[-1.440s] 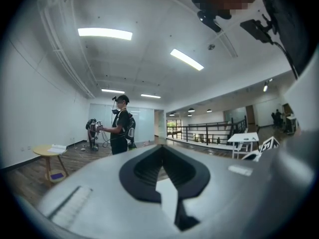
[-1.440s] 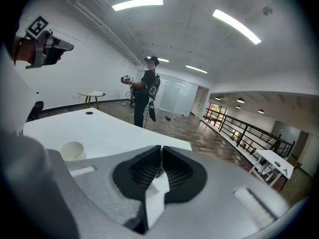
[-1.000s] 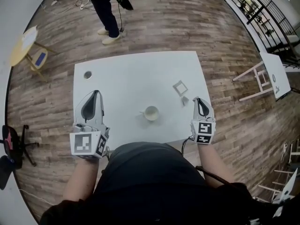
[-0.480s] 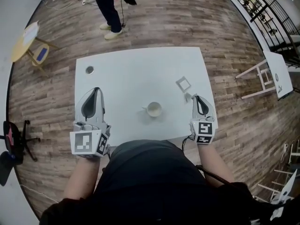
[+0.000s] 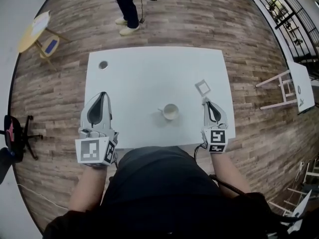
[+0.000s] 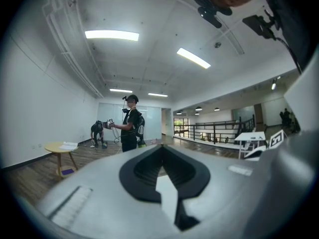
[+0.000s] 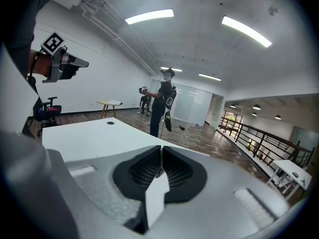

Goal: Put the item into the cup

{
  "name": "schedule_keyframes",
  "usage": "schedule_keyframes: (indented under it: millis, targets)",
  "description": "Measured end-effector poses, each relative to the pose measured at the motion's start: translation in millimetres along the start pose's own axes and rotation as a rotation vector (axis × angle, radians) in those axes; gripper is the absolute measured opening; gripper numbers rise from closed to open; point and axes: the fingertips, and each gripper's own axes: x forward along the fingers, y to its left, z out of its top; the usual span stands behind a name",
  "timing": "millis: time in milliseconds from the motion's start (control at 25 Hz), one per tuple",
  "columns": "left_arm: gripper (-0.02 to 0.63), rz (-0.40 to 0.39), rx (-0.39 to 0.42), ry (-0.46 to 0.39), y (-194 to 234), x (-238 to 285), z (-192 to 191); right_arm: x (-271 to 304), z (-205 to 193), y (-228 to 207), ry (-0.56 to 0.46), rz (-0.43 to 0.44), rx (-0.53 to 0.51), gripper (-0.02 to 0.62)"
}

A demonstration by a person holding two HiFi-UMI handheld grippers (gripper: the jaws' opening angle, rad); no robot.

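A small white cup (image 5: 170, 112) with a handle stands upright on the white table (image 5: 149, 73), near its front edge. A pale square frame-like item (image 5: 203, 87) lies to the cup's right, and a small pale piece (image 5: 204, 100) lies just in front of it. My right gripper (image 5: 208, 103) (image 7: 161, 147) is over the front right part of the table, its tip right beside that small piece; the jaws meet with nothing between them. My left gripper (image 5: 102, 94) (image 6: 160, 147) hovers over the front left part, pointing level, also shut and empty.
A small dark round thing (image 5: 103, 64) sits at the table's far left corner. A person (image 5: 127, 4) stands beyond the far edge. A yellow side table (image 5: 35, 31) and a black chair (image 5: 12, 133) are at the left, a white stand (image 5: 294, 83) at the right.
The view has slid, so the table and cup sit further right and up in the picture. My right gripper's tip is now next to the small pale piece. Both grippers stay shut.
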Motion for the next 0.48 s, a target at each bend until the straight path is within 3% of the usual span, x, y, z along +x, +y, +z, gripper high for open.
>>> schedule_keyframes:
  millis: [480]
  targets:
    - [0.006,0.056,-0.016,0.017,18,-21,-4,22,20,39,-0.033,0.108,0.000,0.015]
